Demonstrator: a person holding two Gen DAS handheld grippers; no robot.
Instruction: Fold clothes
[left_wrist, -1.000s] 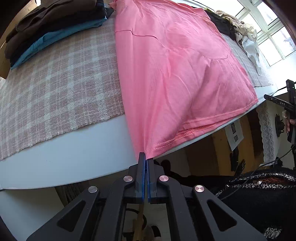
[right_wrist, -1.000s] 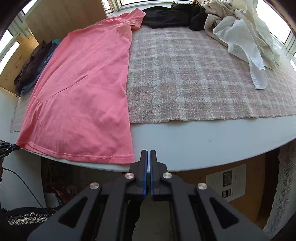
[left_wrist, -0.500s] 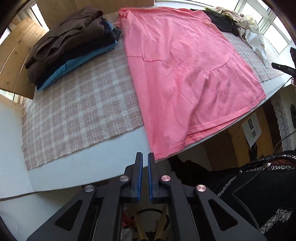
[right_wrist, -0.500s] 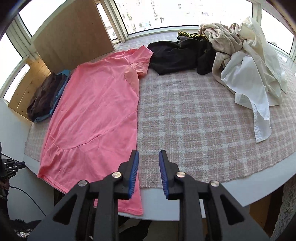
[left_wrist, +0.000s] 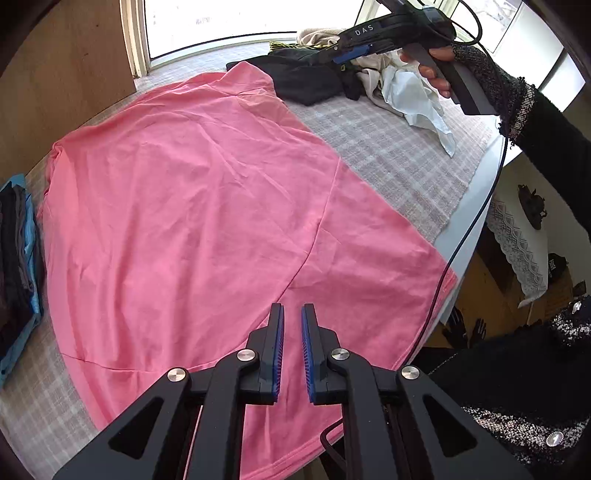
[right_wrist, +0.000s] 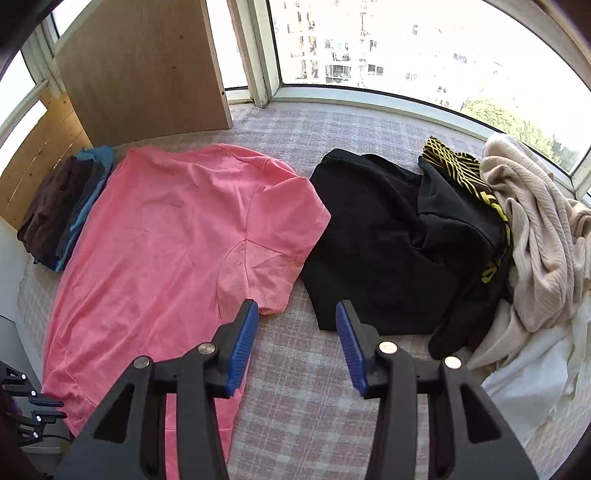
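Note:
A pink T-shirt (left_wrist: 207, 206) lies spread flat on the checked cloth, its hem at the table's near edge; it also shows in the right wrist view (right_wrist: 173, 236). My left gripper (left_wrist: 292, 314) is open a little and empty, above the shirt's lower part. My right gripper (right_wrist: 293, 312) is open wide and empty, above the cloth just right of the shirt's sleeve (right_wrist: 273, 266). The right gripper also shows in the left wrist view (left_wrist: 352, 50), held up over the far clothes.
A stack of folded brown and blue clothes (right_wrist: 62, 210) lies left of the shirt. A black garment (right_wrist: 376, 240), a yellow-patterned one, a beige knit (right_wrist: 532, 236) and a white piece (left_wrist: 417, 99) are heaped at the right. A wooden panel (right_wrist: 144, 70) and windows stand behind.
Both grippers let go of the shirt's hem corners, opened, and moved up and forward over the table. The right one opened wider and went toward the sleeve.

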